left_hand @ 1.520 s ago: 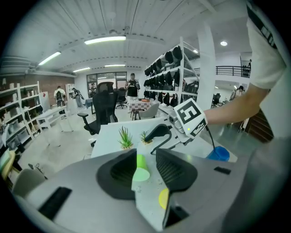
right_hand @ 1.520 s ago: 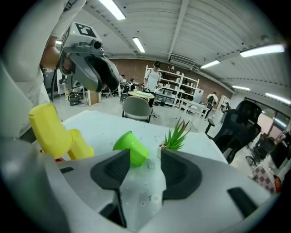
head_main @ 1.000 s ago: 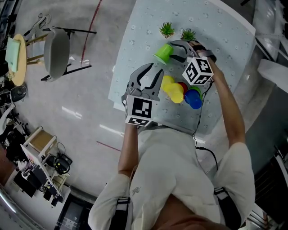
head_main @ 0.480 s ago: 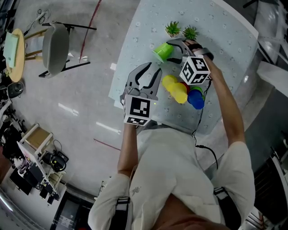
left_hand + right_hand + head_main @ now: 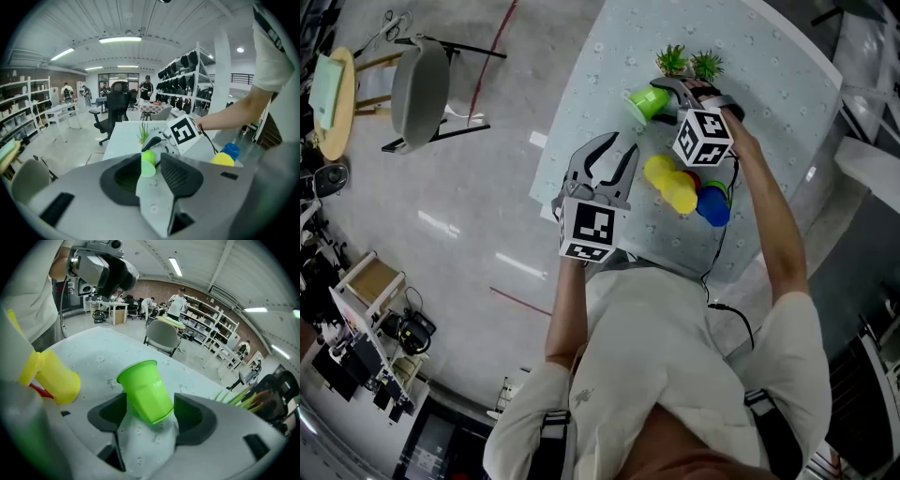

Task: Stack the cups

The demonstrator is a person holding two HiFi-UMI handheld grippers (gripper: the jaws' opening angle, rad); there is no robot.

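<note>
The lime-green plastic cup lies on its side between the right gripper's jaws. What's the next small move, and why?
Probably close the right gripper on the lime-green plastic cup. Its jaws have just been opening and stand wide, with the cup lying on its side between them and neither pad touching it. The left gripper is empty and apart from the cup, so the pickup looks like the right's job.

Green cup [image 5: 646,101]: one in plain sight. Blue cup [image 5: 712,209]: one. Red cup [image 5: 703,182]: one, mostly hidden. Yellow cup [image 5: 671,184]: one or two, unclear. Potted plants [image 5: 673,60]: two. Grippers: two, left gripper [image 5: 620,150] and right gripper [image 5: 664,98]. Chair [image 5: 420,89]: one.
</note>
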